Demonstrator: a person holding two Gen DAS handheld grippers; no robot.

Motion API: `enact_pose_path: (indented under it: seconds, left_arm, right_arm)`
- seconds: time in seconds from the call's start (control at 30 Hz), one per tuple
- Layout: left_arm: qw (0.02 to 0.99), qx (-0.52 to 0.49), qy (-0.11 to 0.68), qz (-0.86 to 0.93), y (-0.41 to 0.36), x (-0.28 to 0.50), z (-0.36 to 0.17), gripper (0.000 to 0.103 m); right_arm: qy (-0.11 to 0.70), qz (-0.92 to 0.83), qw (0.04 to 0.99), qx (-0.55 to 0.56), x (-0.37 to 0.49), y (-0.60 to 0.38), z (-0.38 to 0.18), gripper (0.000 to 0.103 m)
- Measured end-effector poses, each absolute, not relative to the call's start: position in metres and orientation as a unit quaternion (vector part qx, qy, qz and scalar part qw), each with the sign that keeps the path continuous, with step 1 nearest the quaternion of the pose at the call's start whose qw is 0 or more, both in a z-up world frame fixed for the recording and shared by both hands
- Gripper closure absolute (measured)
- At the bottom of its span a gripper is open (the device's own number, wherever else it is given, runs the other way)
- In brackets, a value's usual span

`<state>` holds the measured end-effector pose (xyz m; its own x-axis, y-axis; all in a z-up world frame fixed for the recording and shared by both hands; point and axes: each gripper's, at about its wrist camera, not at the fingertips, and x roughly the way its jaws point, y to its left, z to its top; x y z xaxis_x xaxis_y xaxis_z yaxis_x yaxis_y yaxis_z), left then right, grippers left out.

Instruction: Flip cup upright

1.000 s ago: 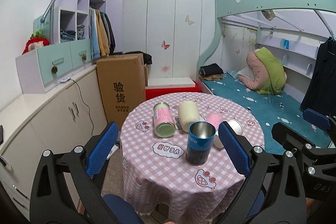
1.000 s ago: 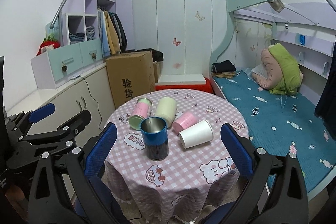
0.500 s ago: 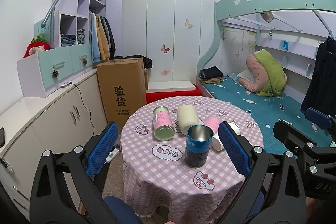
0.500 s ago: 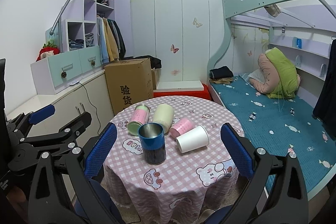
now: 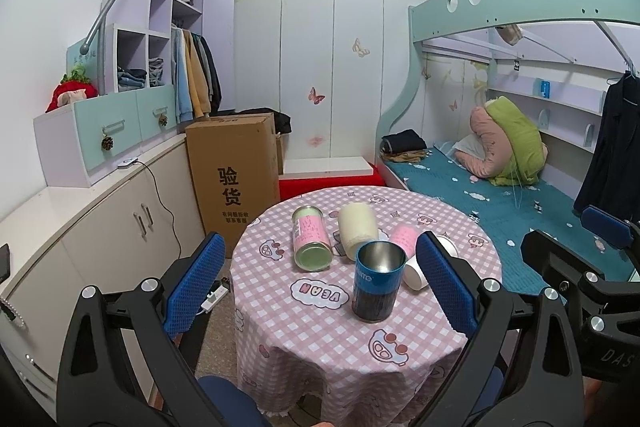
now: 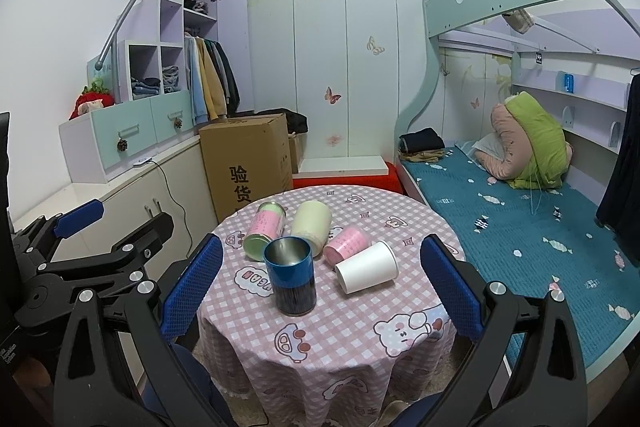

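Round table (image 6: 424, 227): draped in pink-and-white checked cloth printed with cartoon bears and cars, hem hanging in soft folds.

Blue cup (image 6: 291, 279): cylindrical metal tumbler, glossy blue band above a dark lower body, brushed steel inside. Stands upright, mouth up, nearest the table's front edge, left of centre.

White paper cup (image 6: 366, 271): tapered, matte, lying on its side just right of the blue cup.

Small pink cup (image 6: 347, 245): on its side, touching the white one from behind.

Cream cup (image 6: 311, 230): smooth, on its side behind the blue cup.

Pink-labelled green can (image 6: 265, 230): on its side toward the left edge.

Left gripper (image 5: 316, 285): jaws spread wide, textured blue pads, holding nothing.

Right gripper (image 6: 320, 285): likewise wide apart, empty, short of the table.
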<state>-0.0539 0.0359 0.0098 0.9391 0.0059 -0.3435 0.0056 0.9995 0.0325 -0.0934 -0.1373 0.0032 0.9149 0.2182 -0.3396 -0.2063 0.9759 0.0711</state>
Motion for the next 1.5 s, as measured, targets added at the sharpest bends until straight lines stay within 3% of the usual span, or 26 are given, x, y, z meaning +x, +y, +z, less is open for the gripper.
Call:
enact_pose_path:
  seconds: [1.5]
  left_arm:
    - [0.987,0.018,0.16,0.006,0.036,-0.05,0.024,0.007]
  right_arm:
    - [0.171,0.111,0.979,0.023,-0.094,-0.135,0.012,0.007]
